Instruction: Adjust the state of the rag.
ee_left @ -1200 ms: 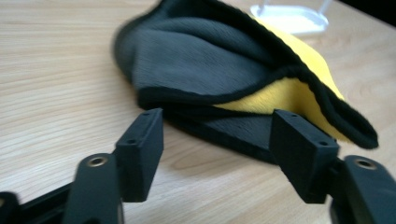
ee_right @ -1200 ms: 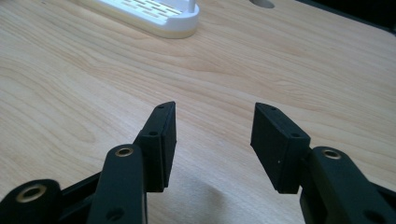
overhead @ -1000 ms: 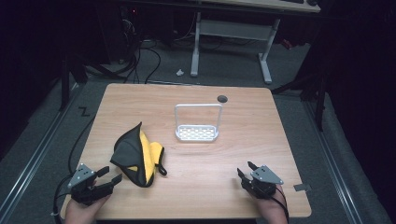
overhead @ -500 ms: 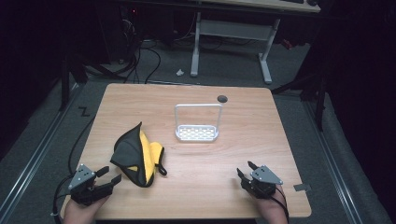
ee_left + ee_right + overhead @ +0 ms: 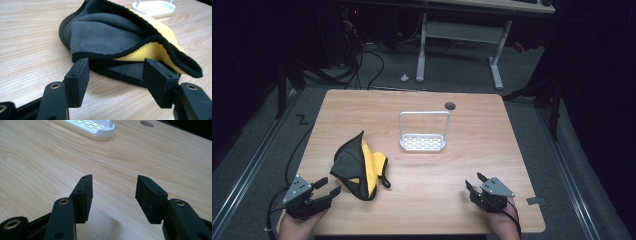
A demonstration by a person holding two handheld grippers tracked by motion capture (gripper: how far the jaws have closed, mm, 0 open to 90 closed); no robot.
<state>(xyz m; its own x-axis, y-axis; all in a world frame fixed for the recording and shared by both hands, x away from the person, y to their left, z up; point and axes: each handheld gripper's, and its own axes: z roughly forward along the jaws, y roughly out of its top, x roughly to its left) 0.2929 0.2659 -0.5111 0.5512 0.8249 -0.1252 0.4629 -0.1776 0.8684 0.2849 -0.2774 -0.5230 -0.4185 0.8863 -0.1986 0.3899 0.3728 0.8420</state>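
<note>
While the wooden surface (image 5: 492, 150) spans the middle of the high view, a crumpled grey-and-yellow cloth (image 5: 360, 167) lies at its lower left and a white rack (image 5: 423, 134) stands near the centre, well apart from it. At the lower left corner the left hand-held gripper (image 5: 328, 188) points at the cloth with its jaws spread wide; they have just been closing a little, and in the left gripper view the cloth's (image 5: 117, 42) near edge sits just beyond the pads, not between them. At the lower right the right hand-held gripper (image 5: 474, 183) rests wide and empty over bare wood. Closing from here would likely pinch air or only the top fold, so the cloth could slip or drag.
</note>
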